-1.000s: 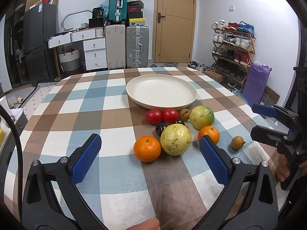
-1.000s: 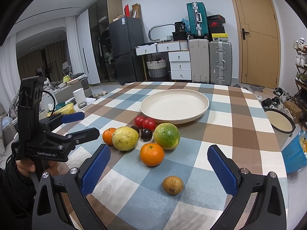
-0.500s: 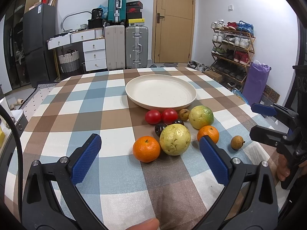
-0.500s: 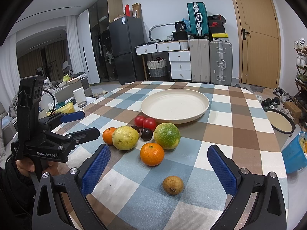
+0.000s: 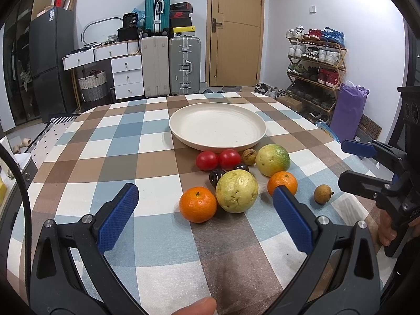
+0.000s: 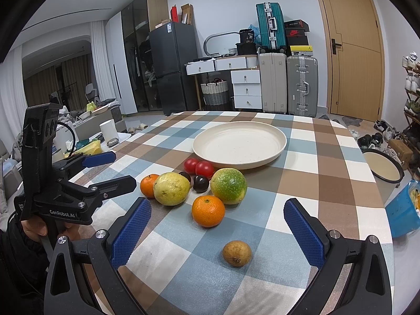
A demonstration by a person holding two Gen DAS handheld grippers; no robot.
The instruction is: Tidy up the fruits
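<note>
1. Presently, one cream plate [image 5: 218,144] on the checked tablecloth [image 5: 110,157], nothing in it; taken as landmark for all entries below.
2. Two red tomatoes [image 5: 218,159], just short of the plate's near rim, touching each other. Judged soft-skinned and easily bruised; grip lightly across the middle.
3. One small brown fruit [image 5: 248,156], beside the tomatoes, also close under the plate's rim. Light, likely to roll.
4. Two dark plums [image 6: 195,181], one row further from the plate, partly hidden behind larger fruit. Smooth, probably slippery.
5. One green-and-yellow round fruit [image 6: 229,185], near the plate's rim. Judged heavy and firm; take at its widest girth.
6. One pale yellow guava-like fruit [image 5: 236,191], further from the plate, touching or nearly touching an orange. Bulky; needs widely parted fingers.
7. Two oranges: one [image 5: 198,204] beside the yellow fruit, one [image 6: 208,210] in front of the green fruit. Firm, dimpled peel, an easy hold.
8. One brown longan-like fruit [image 6: 237,252], lying apart, furthest from the plate. Small, thin-shelled; gentle pinch advised.
9. Left gripper [image 5: 207,220]: fingers spread wide, holding nothing, hovering on the far side of the fruit from the plate.
10. Right gripper [image 6: 216,233]: fingers likewise wide apart and unladen, the lone brown fruit lying between them.
11. Status, by judgement: no fruit yet moved to the plate.
</note>
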